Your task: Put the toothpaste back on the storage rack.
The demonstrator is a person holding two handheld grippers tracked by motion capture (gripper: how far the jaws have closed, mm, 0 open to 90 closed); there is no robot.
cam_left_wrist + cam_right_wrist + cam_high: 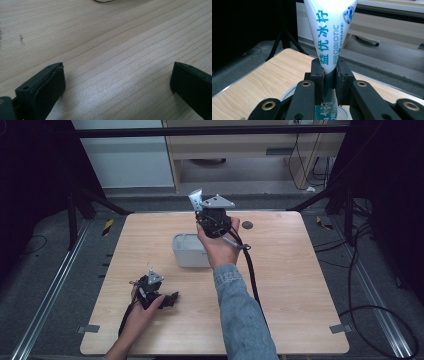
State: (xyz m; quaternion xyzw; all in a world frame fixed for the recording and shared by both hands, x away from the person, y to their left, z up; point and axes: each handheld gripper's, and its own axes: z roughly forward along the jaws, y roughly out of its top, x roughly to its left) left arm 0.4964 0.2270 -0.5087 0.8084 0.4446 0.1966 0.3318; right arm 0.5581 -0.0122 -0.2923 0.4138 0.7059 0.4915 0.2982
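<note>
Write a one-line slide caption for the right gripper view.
Right hand-held gripper shut on a white PROBIOTIC tube, above a wooden table.

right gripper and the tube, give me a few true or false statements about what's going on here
1. The right gripper is shut on the white tube. True.
2. The tube lies flat on the table. False: it is held up in the air, above the grey tub.
3. The left gripper holds a tube too. False: its jaws stand open with bare wood between them.
4. The tube bears blue print. True.
5. The left gripper sits low at the table. True.
</note>
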